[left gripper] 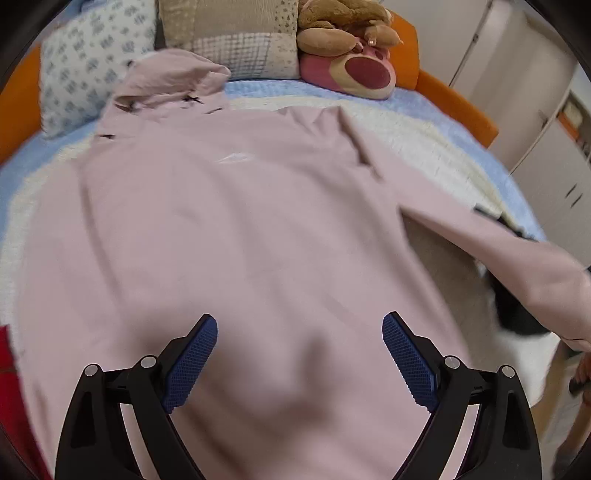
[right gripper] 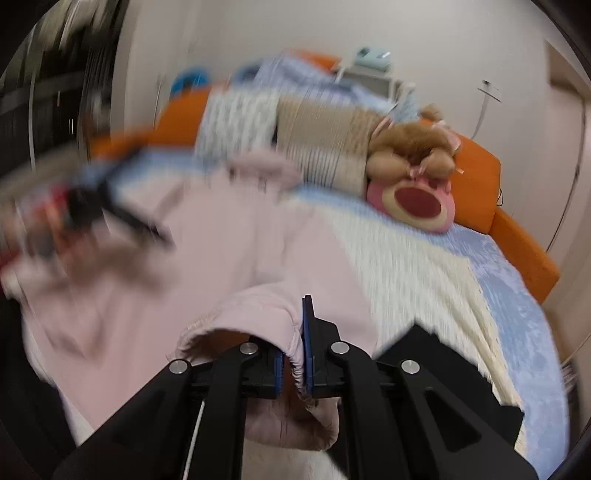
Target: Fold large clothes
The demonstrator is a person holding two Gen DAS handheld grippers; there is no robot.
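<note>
Pale pink cloth covers most of the bed: a hooded jacket lies spread flat on the cream blanket, its hood bunched up toward the pillows and one sleeve stretched off past the jacket's side, beyond the bed's edge. The left tool hovers over the lower body of the jacket with its blue pads spread wide apart and nothing between them. The right tool is pressed together on the gathered cuff of that sleeve, the elastic edge pinched between its pads, and holds it lifted off the blanket. Beyond the hood, a patterned white pillow and a beige patchwork pillow lean against the orange bed frame. Beside them, farther from the hood, rest a pink plush bear head and a brown plush toy on top of it. A blue sheet shows around the blanket.
</note>
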